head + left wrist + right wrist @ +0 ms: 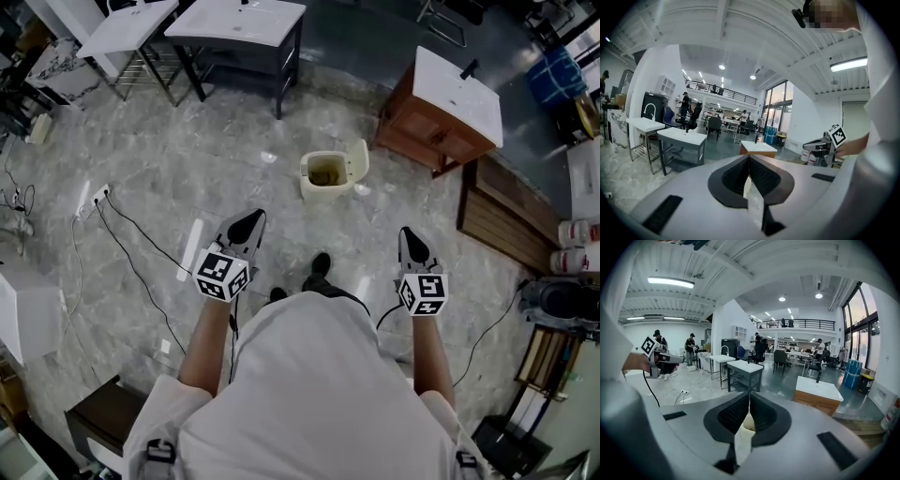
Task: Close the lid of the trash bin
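Note:
A small cream trash bin (326, 174) stands on the marble floor ahead of me, with its lid (357, 157) swung up at its right side. Both grippers hang well short of it at about waist height. My left gripper (251, 217) is left of the bin, its jaws meeting at the tips with nothing between them. My right gripper (410, 234) is right of the bin, also shut and empty. In the right gripper view the cream bin (746, 426) shows through the slot below the closed tips (749, 397). The left gripper view shows closed tips (749, 157) too.
A wooden cabinet with a white sink top (450, 103) stands right of the bin, and a wooden pallet (502, 216) lies beyond it. Two white-topped tables (239, 23) stand at the back. A power strip (94, 199) and cables lie on the floor at left.

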### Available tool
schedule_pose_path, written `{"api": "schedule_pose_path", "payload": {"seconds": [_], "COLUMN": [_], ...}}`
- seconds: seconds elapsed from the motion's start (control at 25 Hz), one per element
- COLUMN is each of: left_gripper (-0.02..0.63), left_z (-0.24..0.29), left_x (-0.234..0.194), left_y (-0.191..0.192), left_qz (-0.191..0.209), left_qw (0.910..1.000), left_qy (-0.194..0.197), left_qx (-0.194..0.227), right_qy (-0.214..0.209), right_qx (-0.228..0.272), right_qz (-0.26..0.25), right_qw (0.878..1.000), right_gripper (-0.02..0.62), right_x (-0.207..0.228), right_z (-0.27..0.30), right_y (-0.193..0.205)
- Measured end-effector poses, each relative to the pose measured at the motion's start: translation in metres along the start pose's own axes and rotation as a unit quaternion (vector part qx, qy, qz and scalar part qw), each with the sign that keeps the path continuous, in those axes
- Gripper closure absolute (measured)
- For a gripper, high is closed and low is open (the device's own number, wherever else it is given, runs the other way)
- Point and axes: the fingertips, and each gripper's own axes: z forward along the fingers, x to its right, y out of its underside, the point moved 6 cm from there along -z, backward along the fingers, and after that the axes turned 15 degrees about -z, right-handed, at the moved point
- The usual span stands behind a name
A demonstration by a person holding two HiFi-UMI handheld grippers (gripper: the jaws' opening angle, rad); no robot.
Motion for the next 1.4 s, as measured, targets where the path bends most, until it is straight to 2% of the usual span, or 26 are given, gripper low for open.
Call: {"api": "schedule_pose_path", "payload": {"seconds": [0.32,0.92,1.4], "left_gripper": [0.588,0.588,0.588], "left_z": [0.044,0.113,0.148], "left_x": [-0.002,0.011,0.015], "left_y": [-0.016,-0.019,-0.021], "left_qz": [-0.001,0.005,0.010], "left_qw": [0.9998,0.9983,0.9977], "left_qy": [-0.020,-0.058,-0.064], "left_qx": [0.006,-0.006,-0.020], "right_qy": [-0.024,-0.064,-0.074], "right_qx": [0.005,0.011,0.012], "right_qz": [-0.004,-0.015,-0.015], "right_qw": [1.000,0.998,0.997], "right_gripper": [0.563,0.563,0.563], "right_x": [0.037,0.106,0.130], "right_z": [0.046,0.100,0.124], "right_y": [-0.002,0.021,0.028]}}
